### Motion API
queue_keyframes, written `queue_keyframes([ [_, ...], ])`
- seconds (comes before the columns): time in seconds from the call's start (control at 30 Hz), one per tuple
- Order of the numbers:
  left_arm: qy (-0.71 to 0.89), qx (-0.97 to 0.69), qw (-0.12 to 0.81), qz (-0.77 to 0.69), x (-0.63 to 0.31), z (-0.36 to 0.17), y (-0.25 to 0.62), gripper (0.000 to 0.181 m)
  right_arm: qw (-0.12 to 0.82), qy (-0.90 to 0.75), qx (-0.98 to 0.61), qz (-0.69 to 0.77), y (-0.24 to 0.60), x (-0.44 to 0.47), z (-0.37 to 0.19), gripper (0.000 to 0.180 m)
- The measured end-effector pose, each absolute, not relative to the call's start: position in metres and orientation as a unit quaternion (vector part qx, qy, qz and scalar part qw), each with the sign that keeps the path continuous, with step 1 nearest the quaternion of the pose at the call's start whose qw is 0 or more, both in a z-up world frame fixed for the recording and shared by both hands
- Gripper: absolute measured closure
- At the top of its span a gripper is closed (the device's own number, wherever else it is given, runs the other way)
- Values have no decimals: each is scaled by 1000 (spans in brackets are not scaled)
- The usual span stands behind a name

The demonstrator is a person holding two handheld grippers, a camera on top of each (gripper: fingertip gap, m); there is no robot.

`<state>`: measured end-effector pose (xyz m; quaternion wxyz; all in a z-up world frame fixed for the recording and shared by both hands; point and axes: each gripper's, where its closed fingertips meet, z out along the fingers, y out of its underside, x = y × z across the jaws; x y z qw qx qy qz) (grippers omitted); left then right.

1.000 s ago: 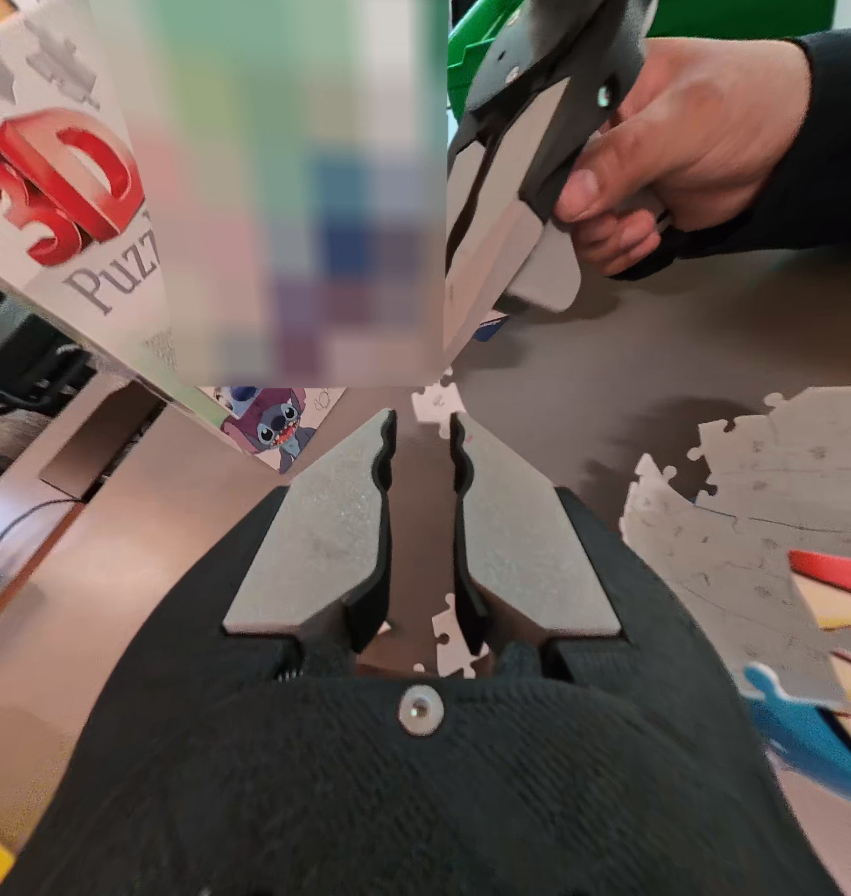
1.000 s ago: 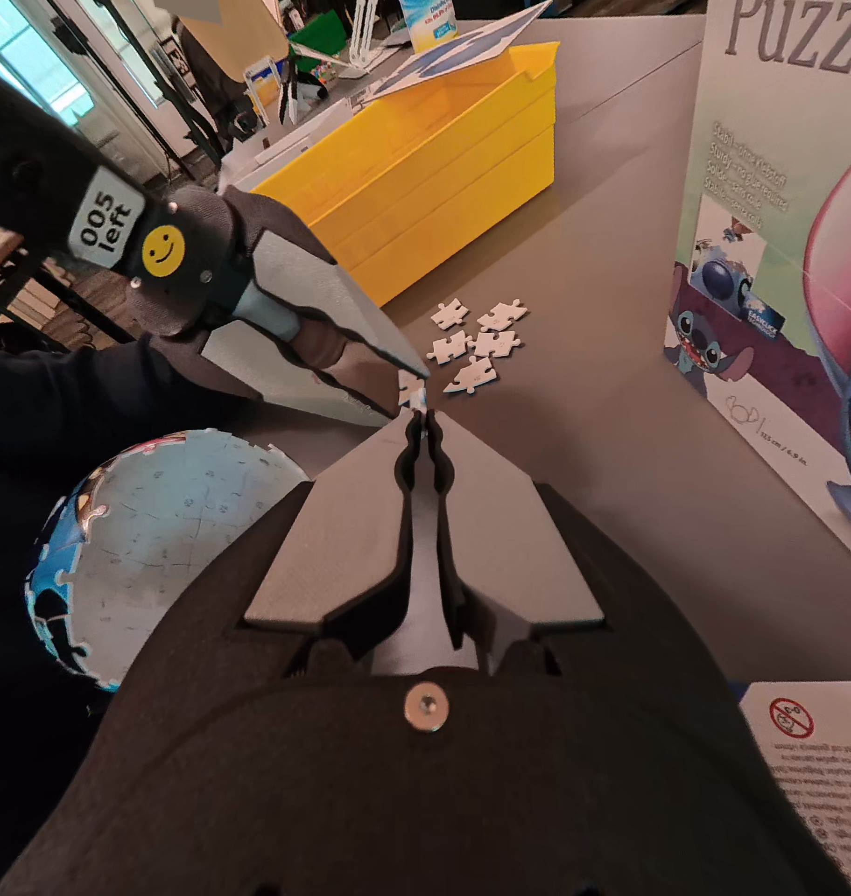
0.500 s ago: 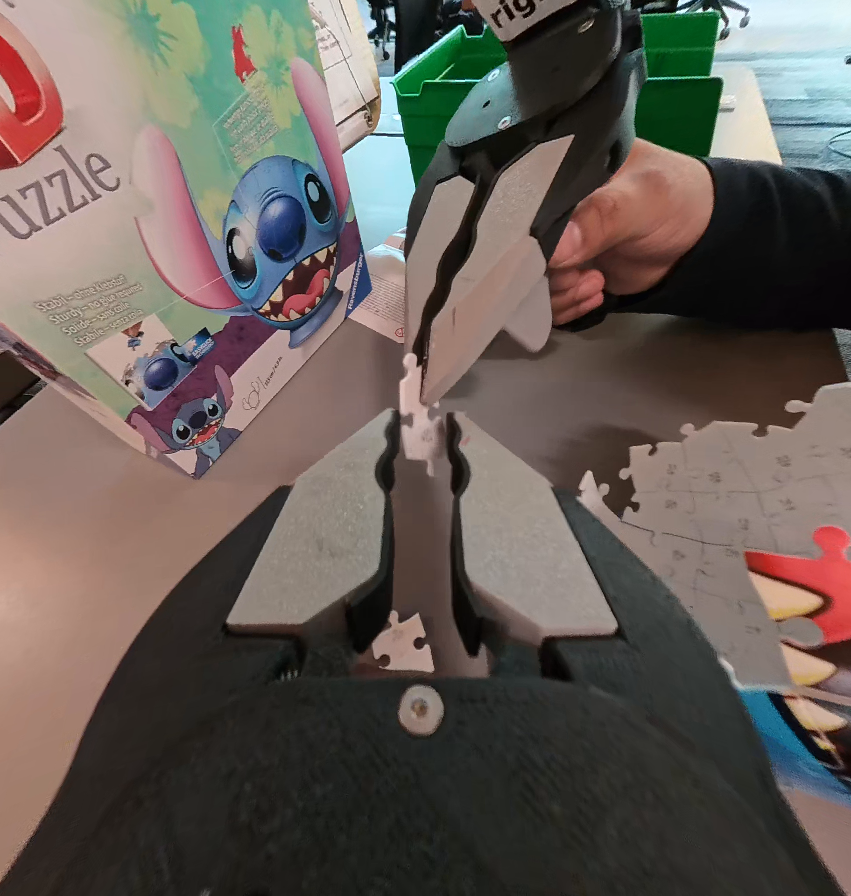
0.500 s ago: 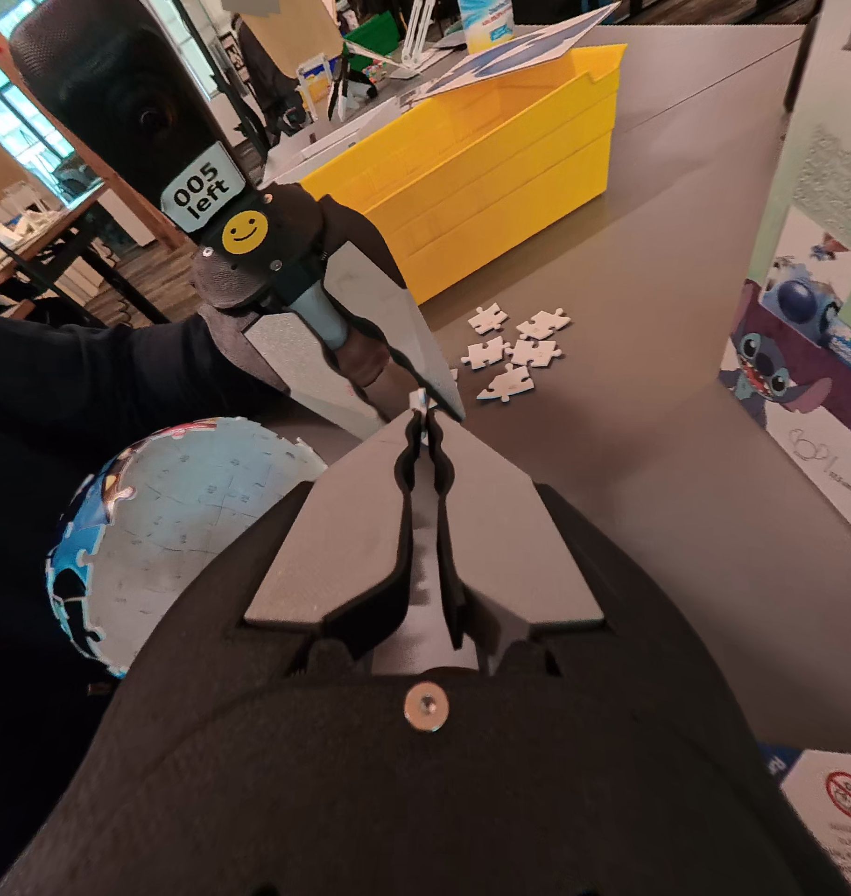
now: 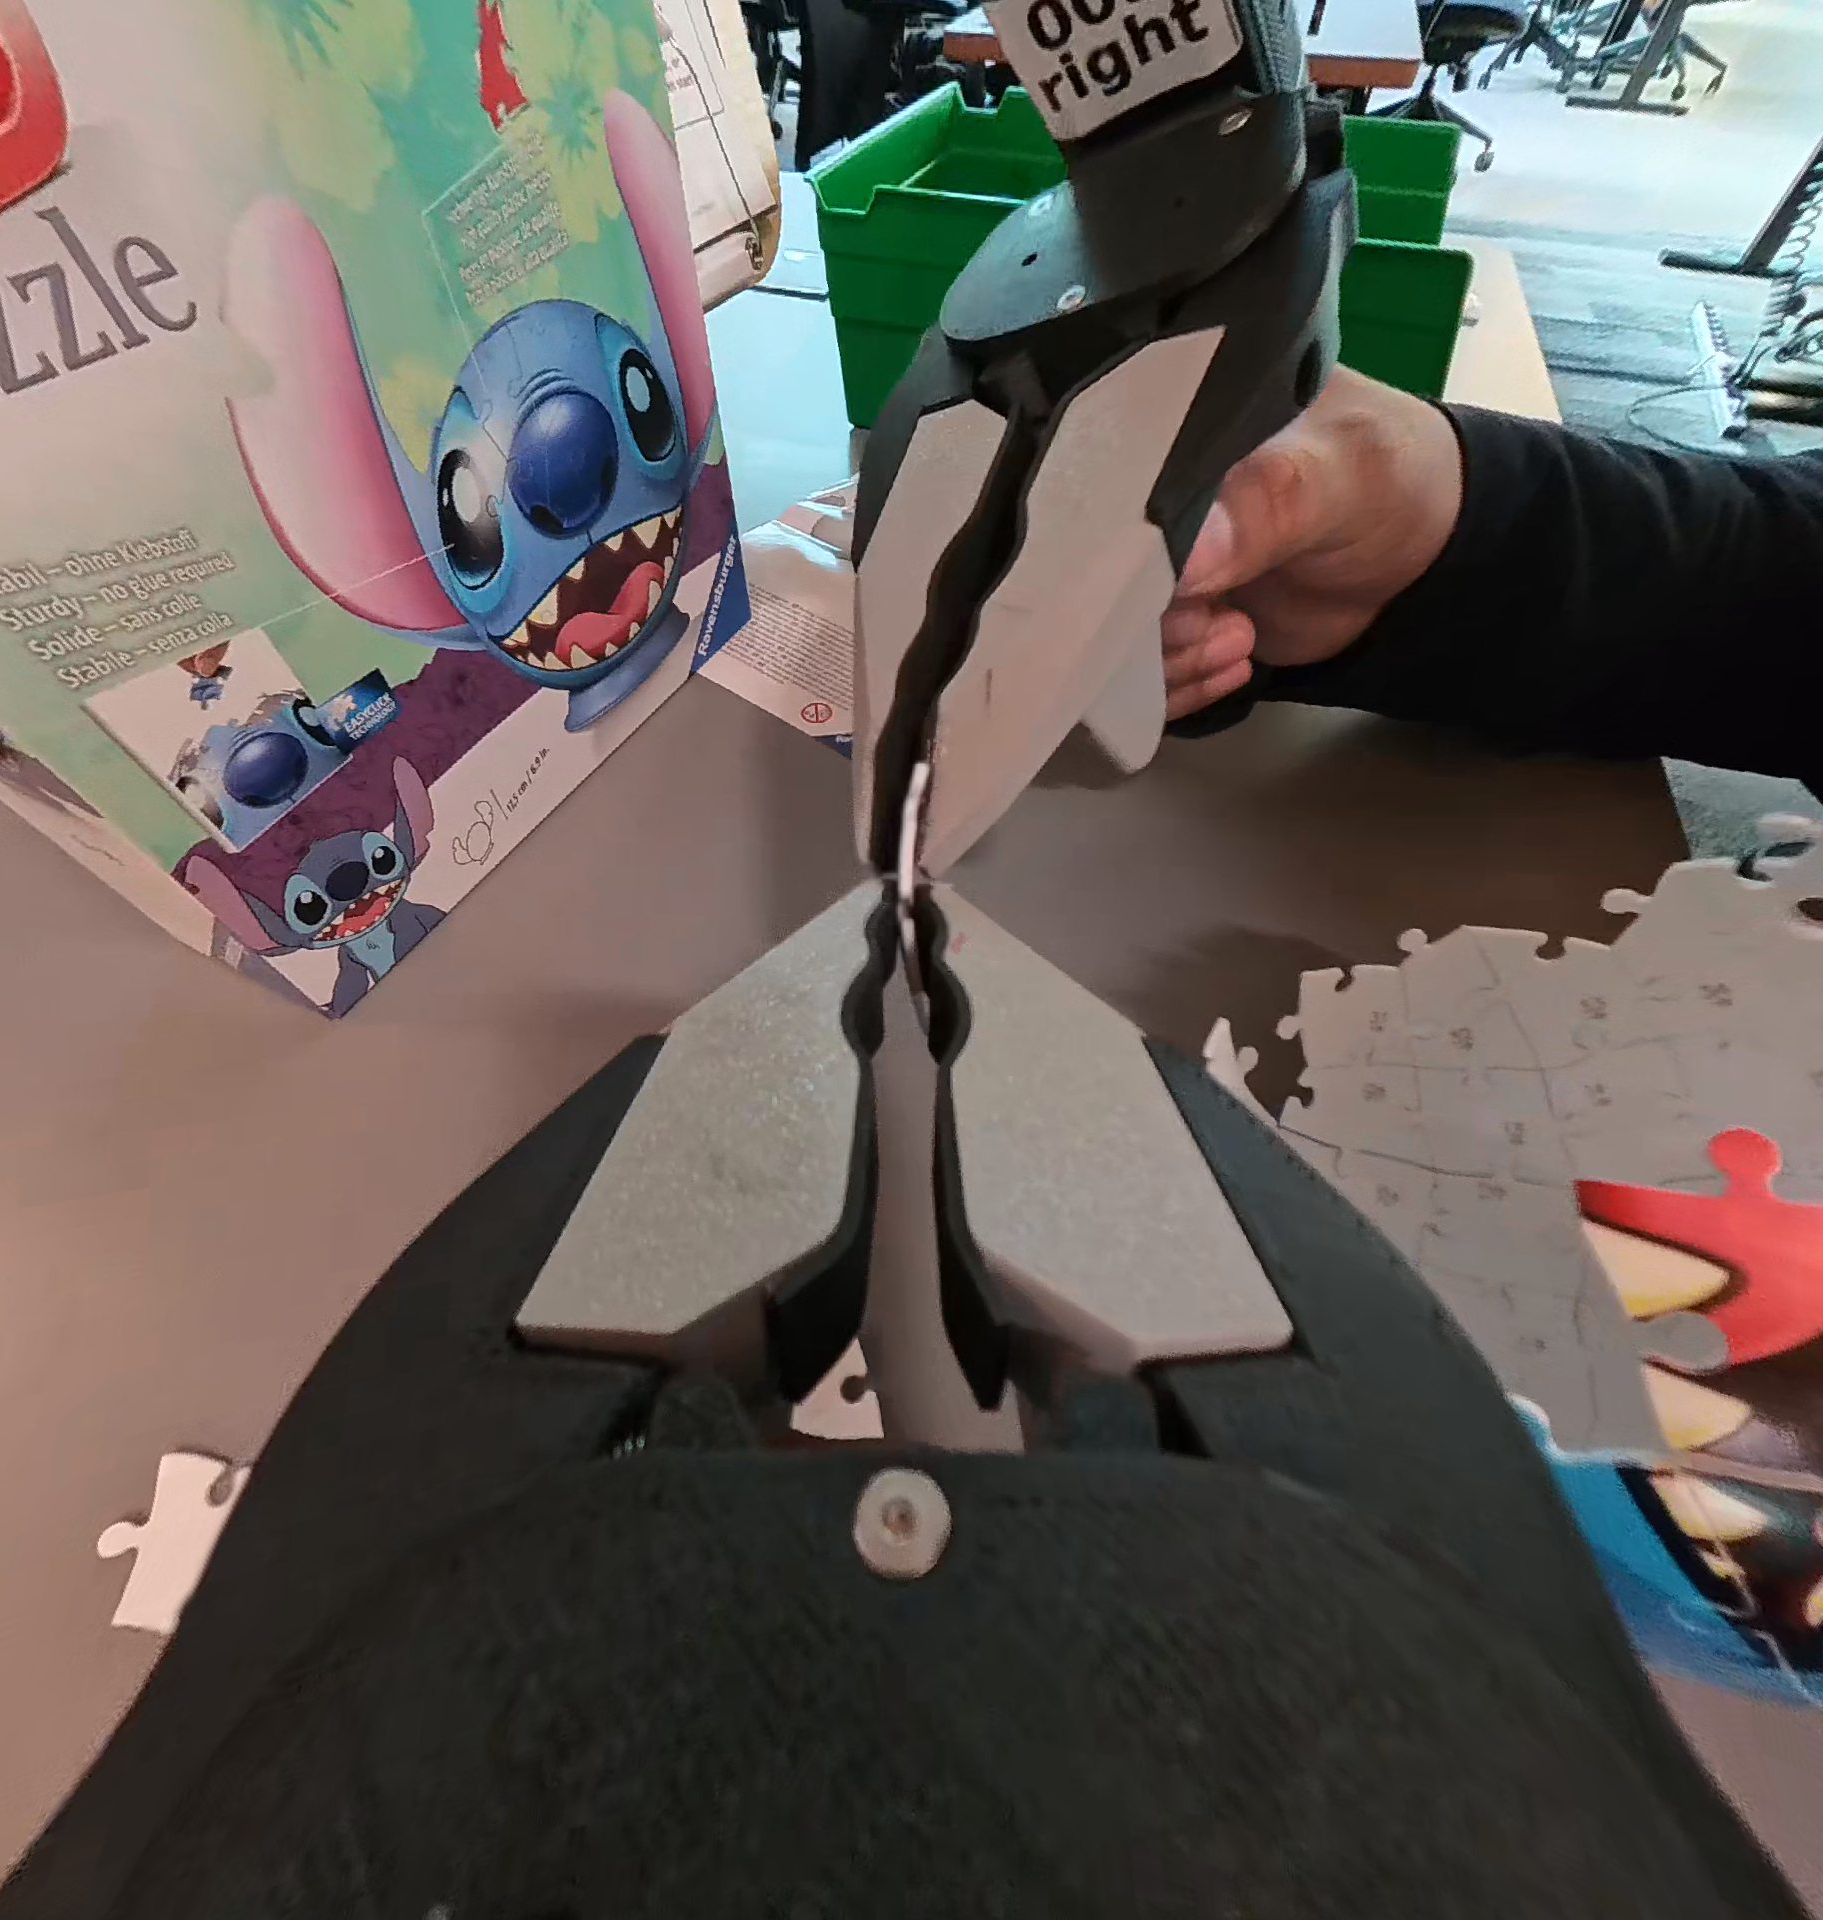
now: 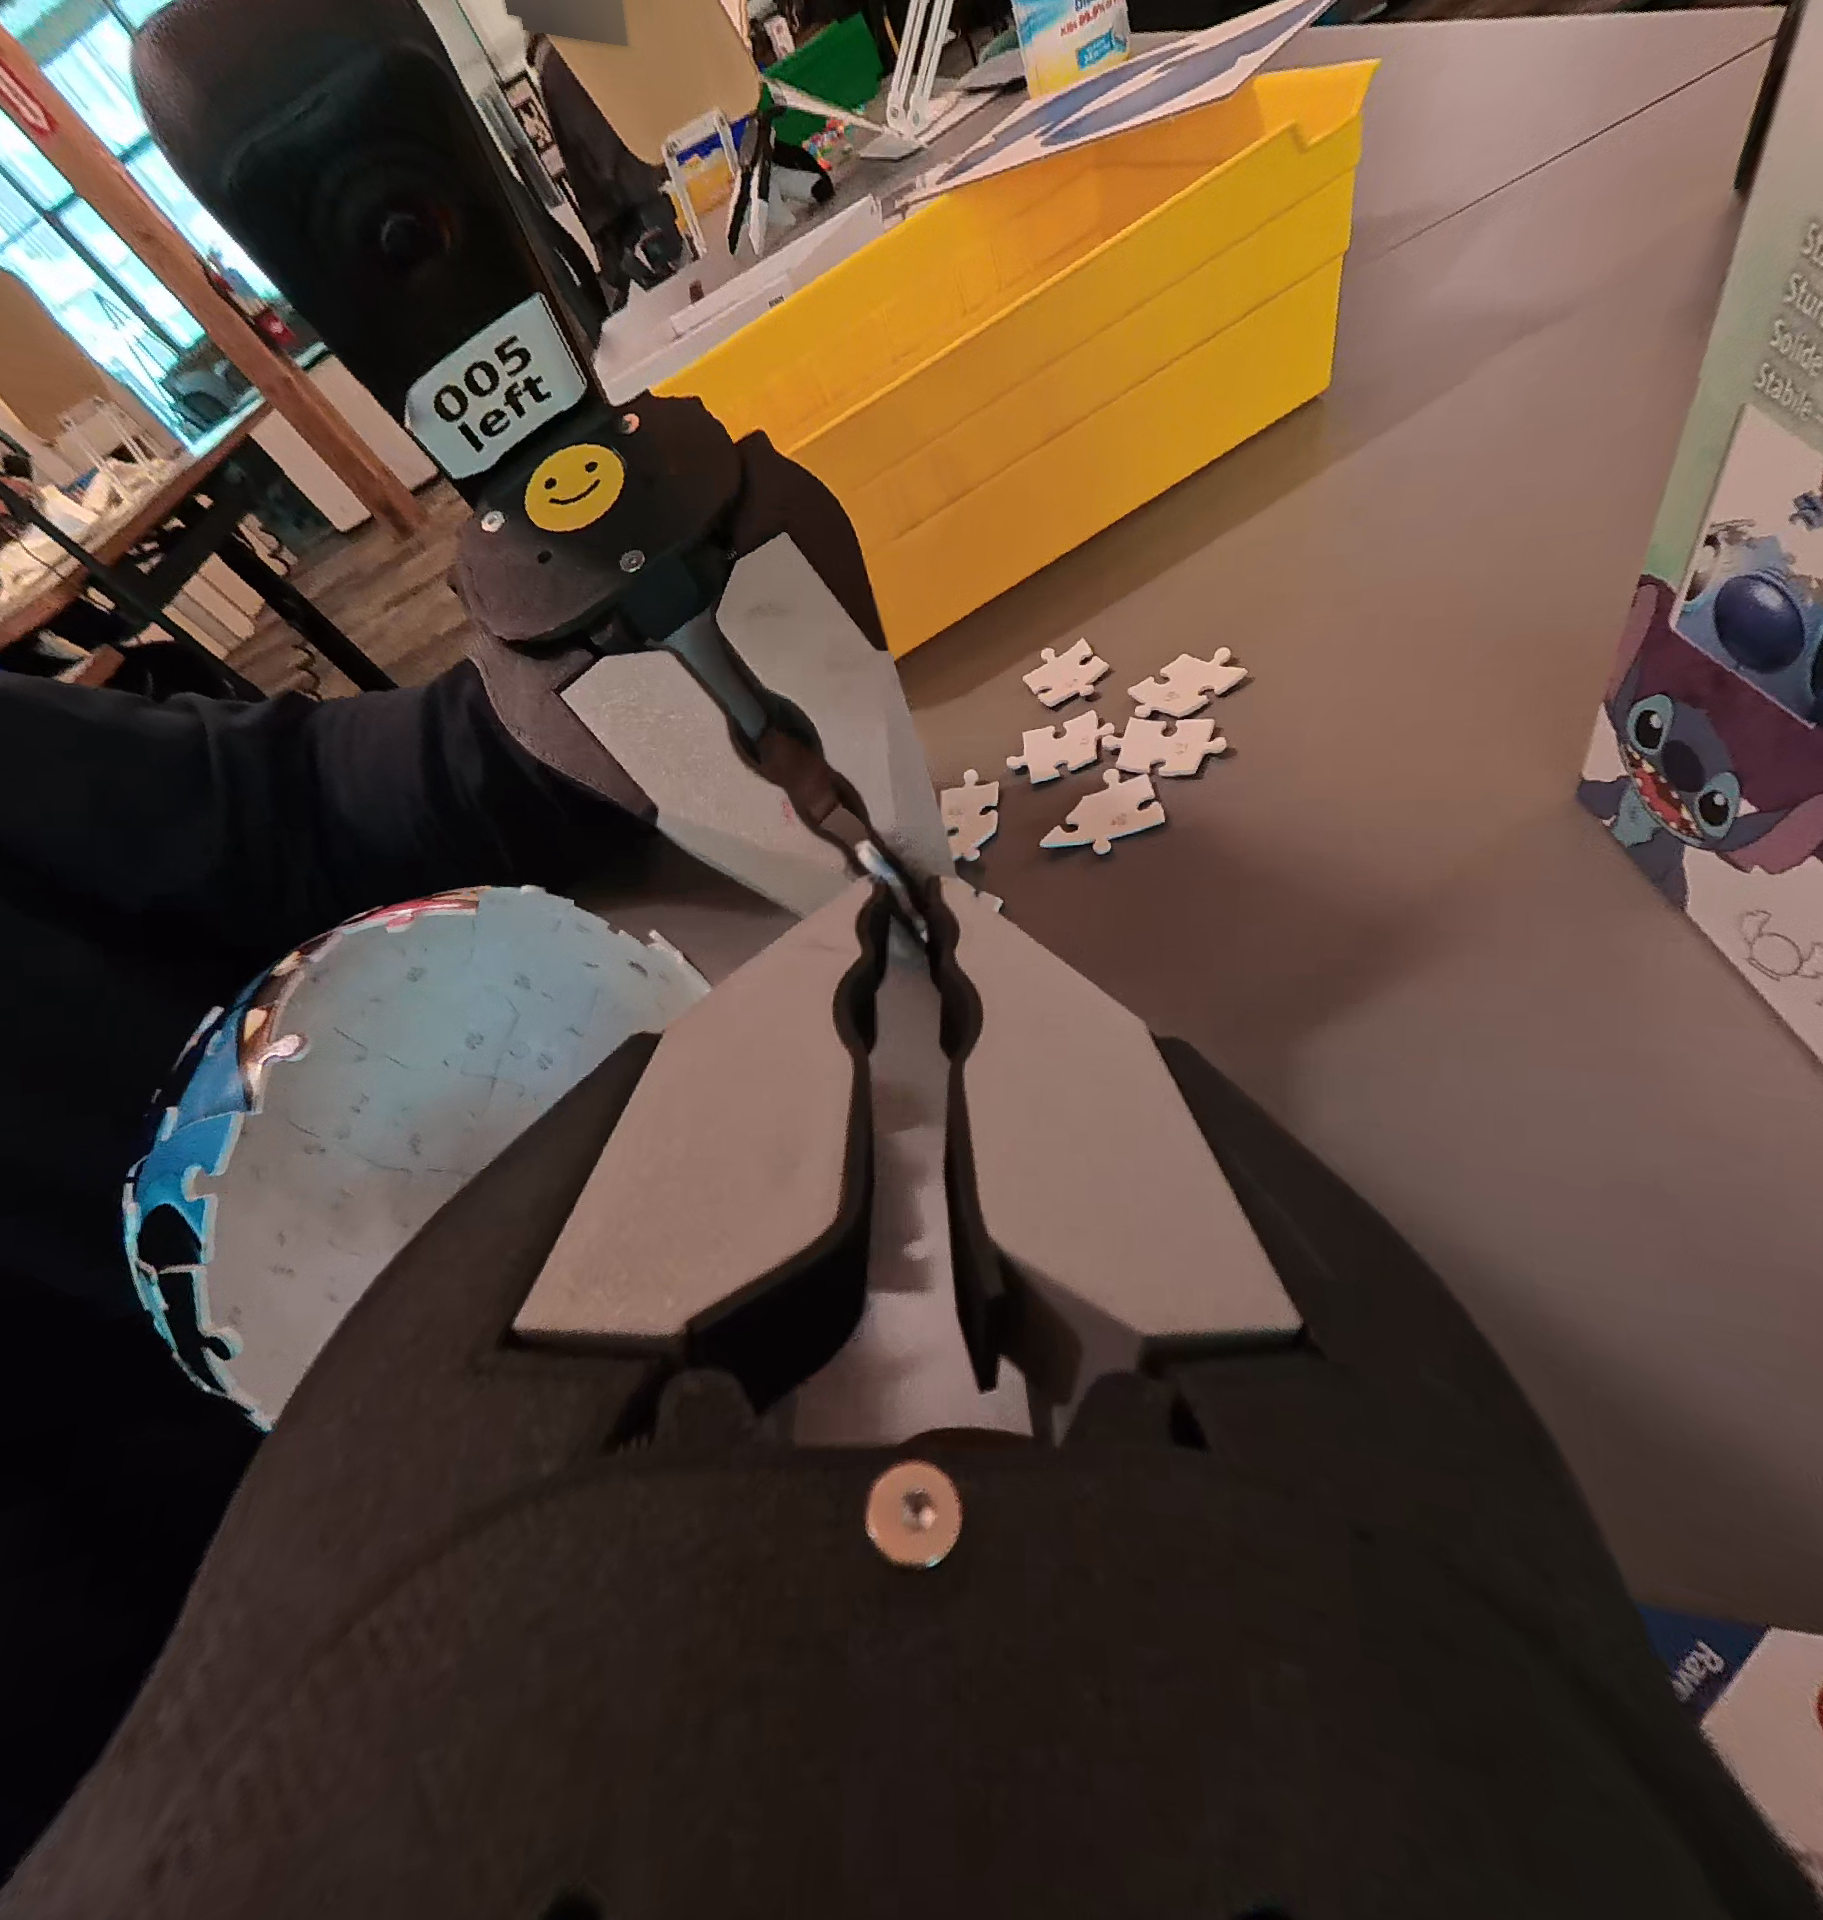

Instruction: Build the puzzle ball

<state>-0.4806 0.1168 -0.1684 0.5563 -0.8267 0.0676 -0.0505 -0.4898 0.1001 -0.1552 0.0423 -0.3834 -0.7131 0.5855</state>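
Two grippers meet tip to tip above the grey table (image 6: pixel 1406 1039), both pinching one thin puzzle piece (image 5: pixel 909 831) seen edge-on. Left gripper (image 5: pixel 907 914): fingers drawn close at the tips, the piece's lower end caught between them. Right gripper (image 5: pixel 902 847): comes down from above in the left wrist view, jaws pressed onto the upper part of the same piece; a hand (image 5: pixel 1302 551) in a dark sleeve wraps its handle.

From the right wrist view the same meeting shows reversed: right gripper (image 6: pixel 902 914) nearly closed on the small pale piece, left gripper (image 6: pixel 871 857) angled in from upper left, tips touching the right one's.

Partly built puzzle ball (image 6: pixel 398 1091) sits low left in the right wrist view, pale grey inside facing up, blue printed outside along its rim, just beside the left sleeve. In the left wrist view it lies to the right, its jagged edge open, red and blue print showing.

Loose pieces (image 6: pixel 1115 748), white side up, lie in a small cluster on the table beyond the gripper tips. One more loose piece (image 5: pixel 164 1538) shows low left in the left wrist view.

Farther out: puzzle box (image 5: pixel 315 468) standing upright, yellow bin (image 6: pixel 1073 374) behind the cluster, green bin (image 5: pixel 917 239) behind the right gripper. A printed leaflet (image 5: pixel 793 634) lies flat by the box.
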Motion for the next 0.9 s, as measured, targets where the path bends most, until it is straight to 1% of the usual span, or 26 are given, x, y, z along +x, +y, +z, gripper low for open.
queue_keyframes([
  [0.37, 59, -821, 561, -84, -479, -167, 116, 181, 26, -713, -379, 590, 102, -486, -155, 177],
  [0.57, 35, -804, 571, -162, -474, -159, 114, 181, 11, -684, -376, 624, 108, -485, -142, 172],
  [0.67, 36, -805, 568, -169, -470, -159, 115, 181, 3, -688, -362, 629, 102, -481, -140, 178],
  [0.73, 34, -807, 566, -166, -470, -159, 115, 180, 18, -692, -363, 623, 102, -483, -140, 180],
  [0.87, 37, -810, 560, -172, -471, -161, 113, 167, 30, -693, -378, 613, 107, -486, -143, 180],
  [0.9, 37, -809, 561, -171, -473, -160, 112, 160, 31, -693, -381, 611, 109, -486, -144, 180],
])
